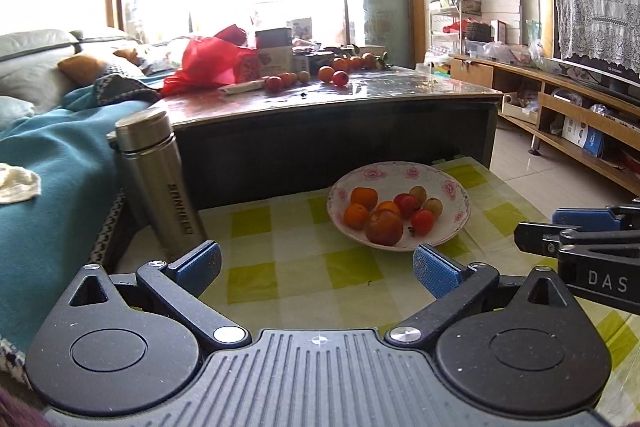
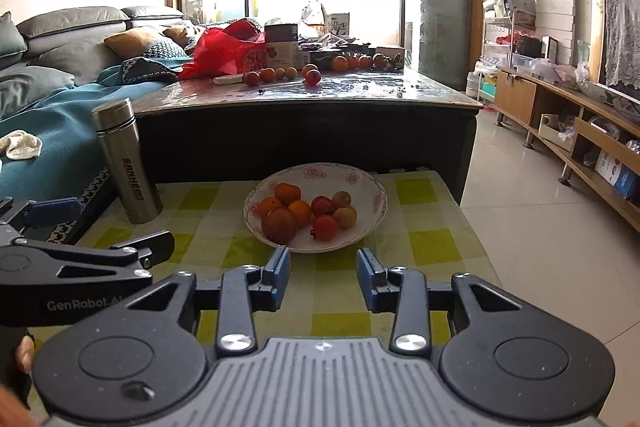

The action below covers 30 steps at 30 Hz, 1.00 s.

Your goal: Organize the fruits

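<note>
A white plate with a pink flower rim [image 1: 448, 183] [image 2: 360, 183] stands on a low table under a yellow-green checked cloth [image 1: 280, 279] [image 2: 424, 243]. It holds several fruits: oranges [image 1: 363, 198] [image 2: 287, 193], small red fruits [image 1: 423, 220] [image 2: 325, 227], a large dark red one [image 1: 385, 227] [image 2: 279, 225] and tan ones. My left gripper [image 1: 316, 269] is open just short of the plate, empty. My right gripper [image 2: 323, 277] is open in front of the plate, empty; it also shows at the right edge of the left wrist view [image 1: 560, 227]. More fruits [image 1: 332, 73] [image 2: 280, 73] lie on the dark coffee table behind.
A steel flask [image 1: 160, 179] [image 2: 126, 163] stands on the cloth at the left. The dark coffee table [image 1: 320, 131] [image 2: 304, 131] rises right behind the plate, with a red bag [image 1: 212, 63] [image 2: 228, 53] and boxes. A sofa with a teal blanket [image 1: 52, 163] lies left, tiled floor [image 2: 540, 227] and a wooden cabinet right.
</note>
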Available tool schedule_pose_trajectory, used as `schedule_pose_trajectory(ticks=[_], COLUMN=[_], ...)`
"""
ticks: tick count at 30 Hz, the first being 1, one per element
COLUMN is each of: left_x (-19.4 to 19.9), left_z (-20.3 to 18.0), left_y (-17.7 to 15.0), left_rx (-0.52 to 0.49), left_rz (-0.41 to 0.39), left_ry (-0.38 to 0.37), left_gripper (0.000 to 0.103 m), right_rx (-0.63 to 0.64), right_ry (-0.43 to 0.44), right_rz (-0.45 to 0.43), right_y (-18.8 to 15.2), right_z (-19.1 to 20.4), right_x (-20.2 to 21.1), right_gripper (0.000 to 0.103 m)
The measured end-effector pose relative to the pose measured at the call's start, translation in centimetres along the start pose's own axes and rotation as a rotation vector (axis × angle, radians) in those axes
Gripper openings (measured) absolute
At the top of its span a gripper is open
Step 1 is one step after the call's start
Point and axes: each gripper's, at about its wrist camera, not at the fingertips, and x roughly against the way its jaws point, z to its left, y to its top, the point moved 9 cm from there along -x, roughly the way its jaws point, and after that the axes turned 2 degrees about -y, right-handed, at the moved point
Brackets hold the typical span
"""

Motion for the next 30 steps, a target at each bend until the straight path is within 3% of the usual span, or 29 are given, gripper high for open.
schedule_pose_trajectory(ticks=[8, 21, 30], left_x=[1.9, 3.6, 3.8], left_z=[1.3, 0.5, 0.2], left_y=[-0.7, -2.9, -3.8], left_rx=[0.058, -0.003, 0.01], left_rz=[0.001, 0.035, 0.063], left_ry=[0.003, 0.016, -0.002], left_gripper=[0.103, 0.103, 0.103], right_rx=[0.006, 0.035, 0.043], right_ry=[0.003, 0.006, 0.01], right_rz=[0.021, 0.003, 0.011], right_y=[-1.5, -2.5, -3.1], right_z=[0.7, 1.3, 1.8], right_x=[1.6, 3.7, 4.0], right_gripper=[0.042, 0.043, 0.043])
